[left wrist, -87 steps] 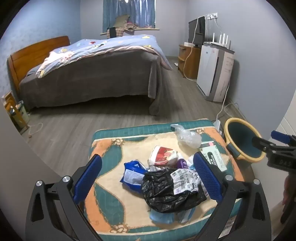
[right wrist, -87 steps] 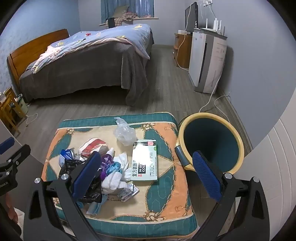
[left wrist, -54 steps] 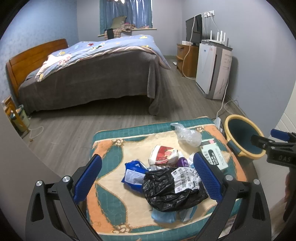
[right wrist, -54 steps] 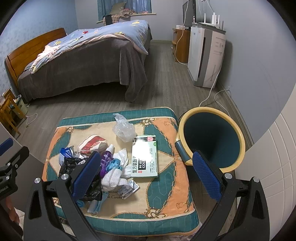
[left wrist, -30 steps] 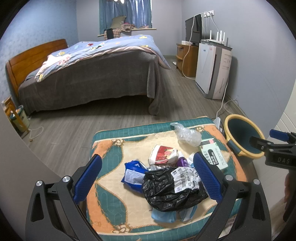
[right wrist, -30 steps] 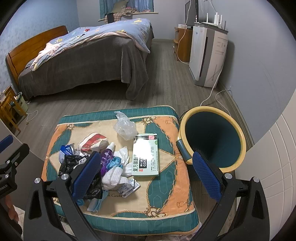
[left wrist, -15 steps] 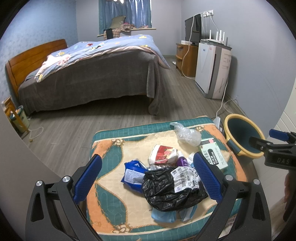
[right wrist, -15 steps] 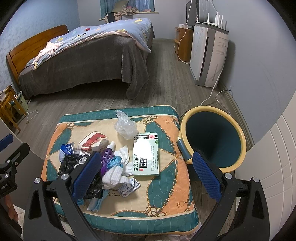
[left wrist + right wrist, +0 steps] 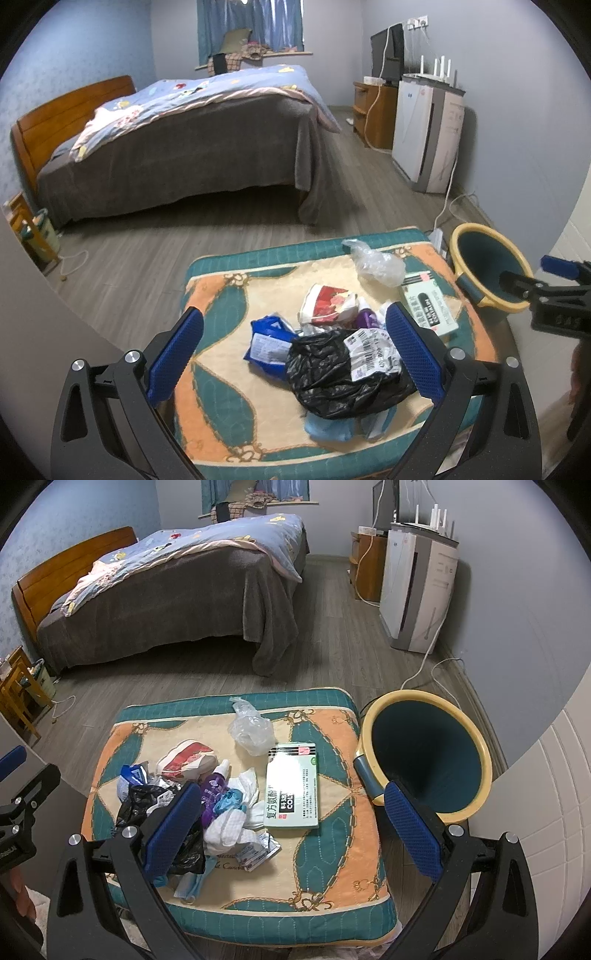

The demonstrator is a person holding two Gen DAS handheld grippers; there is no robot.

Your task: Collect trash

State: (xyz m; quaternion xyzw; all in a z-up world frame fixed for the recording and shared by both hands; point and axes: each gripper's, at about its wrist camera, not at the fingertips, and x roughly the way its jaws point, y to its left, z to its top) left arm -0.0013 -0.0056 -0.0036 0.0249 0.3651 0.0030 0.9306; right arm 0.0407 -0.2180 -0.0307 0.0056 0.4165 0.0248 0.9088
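Note:
A pile of trash lies on a patterned cushion (image 9: 332, 849): a black plastic bag (image 9: 343, 376), a blue wrapper (image 9: 267, 341), a red and white packet (image 9: 327, 304), a clear plastic bag (image 9: 253, 729), a green and white box (image 9: 293, 790), a purple bottle (image 9: 211, 794) and white tissues (image 9: 232, 823). A yellow-rimmed teal bin (image 9: 424, 753) stands right of the cushion. My left gripper (image 9: 295, 354) is open and empty above the black bag. My right gripper (image 9: 291, 827) is open and empty above the box.
A bed (image 9: 177, 147) with a grey cover stands across the wooden floor. A white air purifier (image 9: 417, 590) and a wooden TV cabinet (image 9: 375, 110) stand along the right wall, with cables (image 9: 424, 668) on the floor behind the bin. A white tiled wall (image 9: 546, 812) is right of the bin.
Both grippers have stayed open and empty, with only slight drift of the views. The trash has not moved.

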